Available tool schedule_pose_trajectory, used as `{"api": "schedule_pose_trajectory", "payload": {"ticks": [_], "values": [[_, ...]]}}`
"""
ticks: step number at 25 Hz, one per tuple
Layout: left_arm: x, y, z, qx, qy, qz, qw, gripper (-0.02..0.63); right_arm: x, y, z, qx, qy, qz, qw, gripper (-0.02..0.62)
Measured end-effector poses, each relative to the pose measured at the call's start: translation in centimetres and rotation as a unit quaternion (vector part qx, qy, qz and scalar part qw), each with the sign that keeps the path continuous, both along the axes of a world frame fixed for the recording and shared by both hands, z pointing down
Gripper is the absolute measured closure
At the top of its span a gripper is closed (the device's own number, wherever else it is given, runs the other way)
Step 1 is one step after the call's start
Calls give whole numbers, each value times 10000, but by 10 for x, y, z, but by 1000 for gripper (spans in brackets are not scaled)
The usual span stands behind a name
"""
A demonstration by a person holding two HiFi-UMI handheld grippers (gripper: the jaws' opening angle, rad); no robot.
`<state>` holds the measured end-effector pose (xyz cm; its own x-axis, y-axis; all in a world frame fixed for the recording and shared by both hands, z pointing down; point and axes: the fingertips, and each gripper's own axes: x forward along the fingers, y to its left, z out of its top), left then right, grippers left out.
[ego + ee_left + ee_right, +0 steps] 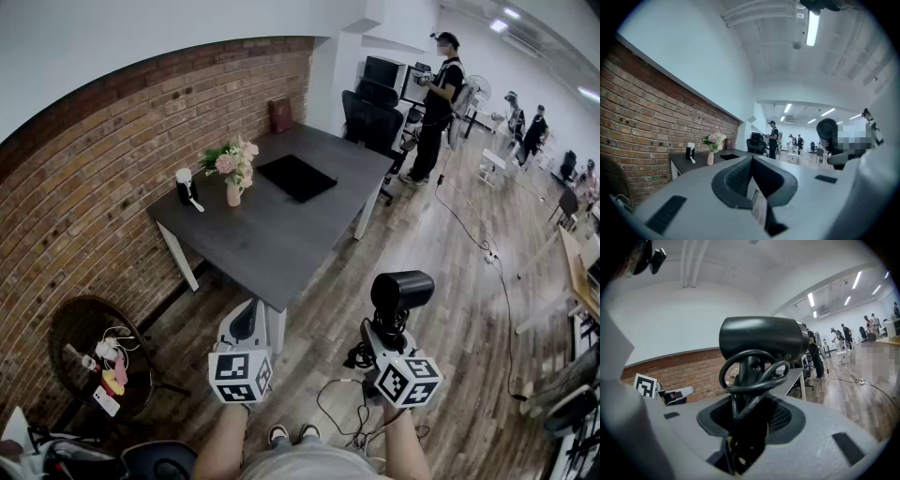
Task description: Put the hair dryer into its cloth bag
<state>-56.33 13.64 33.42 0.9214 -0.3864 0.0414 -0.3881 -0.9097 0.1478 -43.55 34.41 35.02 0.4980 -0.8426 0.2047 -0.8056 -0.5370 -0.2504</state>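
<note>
Gripping the handle of a black plastic hair dryer (761, 338), the right tongs (749, 413) hold it upright, so its round body stands above the two jaws. A black cord (752, 380) is wound in loops around the handle, just above the pads. The left tongs (751, 176) are clenched with nothing between them, and they are beside the right tongs, apart from the hair dryer. Both tongs are in the air over a wooden floor (450, 272). Ahead of the left tongs stands a dark grey rectangular table (253, 239), against a red brick wall (84, 178). On its far part lies a flat black square thing (296, 177); I cannot tell if this is the cloth bag. Nearer to the wall stands a small vase with pink and white flowers (232, 169). The hair dryer is well apart from the table.
</note>
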Motion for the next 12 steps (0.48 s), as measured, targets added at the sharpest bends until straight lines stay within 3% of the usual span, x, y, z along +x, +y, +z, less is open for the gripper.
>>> {"api": "schedule_pose_trajectory", "payload": {"ticks": [12], "values": [[1,-4,1,37,15,15,10000,600,-1,0,-4,125,-25,-51,9999,419]]}}
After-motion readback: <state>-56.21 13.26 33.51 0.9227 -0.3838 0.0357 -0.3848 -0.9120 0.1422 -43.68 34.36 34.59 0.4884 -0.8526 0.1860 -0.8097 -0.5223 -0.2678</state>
